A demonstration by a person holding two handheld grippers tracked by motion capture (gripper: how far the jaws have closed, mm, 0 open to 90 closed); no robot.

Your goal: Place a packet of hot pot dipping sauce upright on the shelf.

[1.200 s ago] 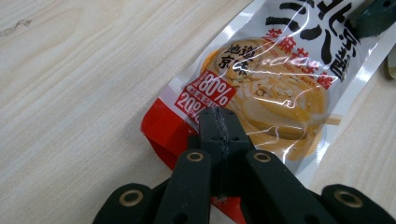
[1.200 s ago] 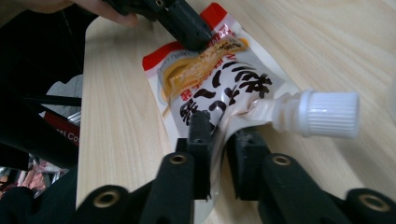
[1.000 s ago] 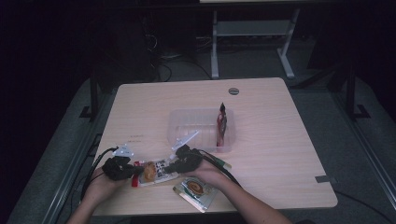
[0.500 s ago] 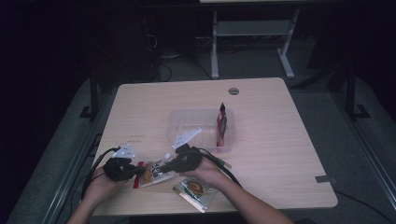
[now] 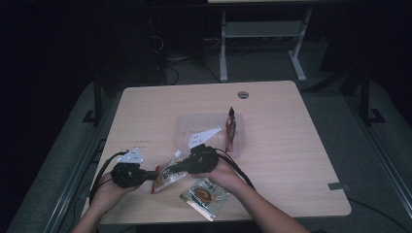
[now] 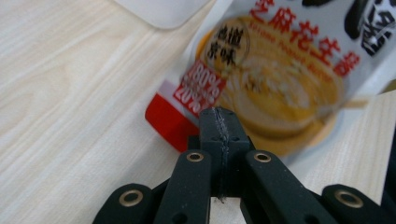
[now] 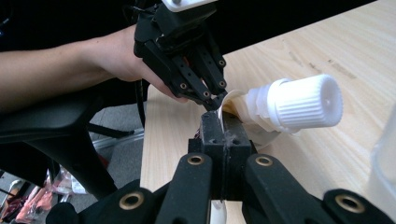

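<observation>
the sauce pouch [image 5: 167,175] is pinched at both ends, between the left gripper [image 6: 219,119] and the right gripper [image 7: 219,122], just off the table [image 5: 291,160]. it is being lifted. next, a carry to the clear tray [image 5: 194,124] is likely needed.

You have the spouted pouch [image 5: 167,175] lifted just in front of the clear tray [image 5: 183,122], tilted. It is white with a red corner and an orange food picture. Its white ribbed cap [image 7: 303,101] is on.

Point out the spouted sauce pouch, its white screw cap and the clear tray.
spouted sauce pouch [image 6: 280,88], left gripper view, printed front.
white screw cap [image 7: 303,103], right gripper view, ribbed side.
clear tray [image 5: 182,127], high view, left wall.
</observation>
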